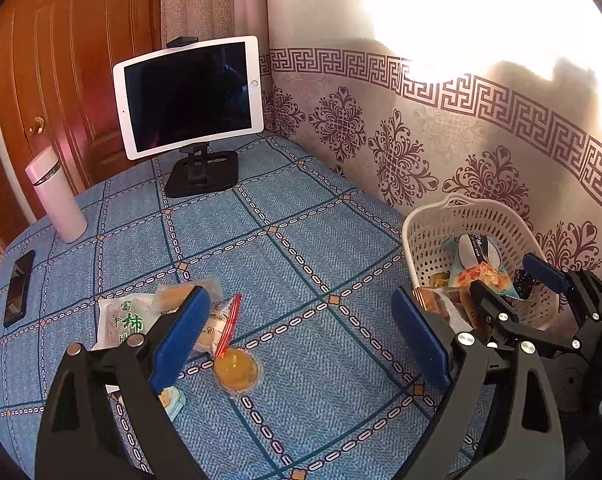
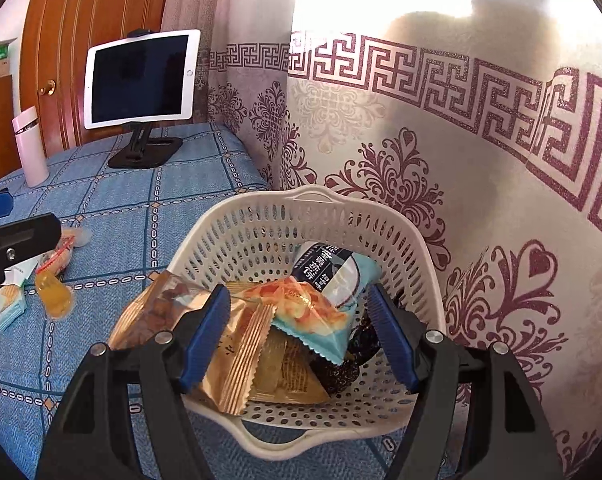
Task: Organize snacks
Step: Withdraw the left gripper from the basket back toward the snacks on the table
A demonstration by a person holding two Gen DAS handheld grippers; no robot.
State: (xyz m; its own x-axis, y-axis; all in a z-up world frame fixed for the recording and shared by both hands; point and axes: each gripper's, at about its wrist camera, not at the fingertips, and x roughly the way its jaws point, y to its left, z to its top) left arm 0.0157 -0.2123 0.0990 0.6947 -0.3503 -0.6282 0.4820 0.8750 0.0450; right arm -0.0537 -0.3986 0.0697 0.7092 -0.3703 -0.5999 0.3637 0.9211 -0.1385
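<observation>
Hovering over the white perforated basket [image 2: 429, 280] by the wall, the right gripper [image 2: 301, 336] had its blue pads parted, with the light-blue packet [image 2: 321, 320] and the gold packet [image 2: 237, 352] lying in the gap between them; neither pad pressed on a wrapper, so nothing appeared to be held. A dark packet [image 2: 341, 372] sat lower in the basket.

The left gripper [image 1: 301, 340] stood wide apart and empty over the blue checked tablecloth [image 1: 301, 240]. The snacks not yet sorted lay at its left finger: an orange jelly cup [image 1: 237, 368] just inside that finger, a clear packet with a red strip [image 1: 217, 324] touching the cup on its far side, a white packet with green characters [image 1: 121, 320] further out and partly hidden, and a small teal packet [image 1: 173, 400] under the finger.

That was the relation the next move seemed to turn on. The loose snacks lay low and left of the left gripper, well apart from the basket at the right edge of its view, so the left hand was clearly nearer. The red-strip packet ran its long axis diagonally, from near the cup up and away, and the jaws would probably need to close across that axis.

A tablet [image 1: 189, 96] on its stand, a pink bottle [image 1: 57, 196] and a phone [image 1: 19, 288] stood farther back, clear of the work.
</observation>
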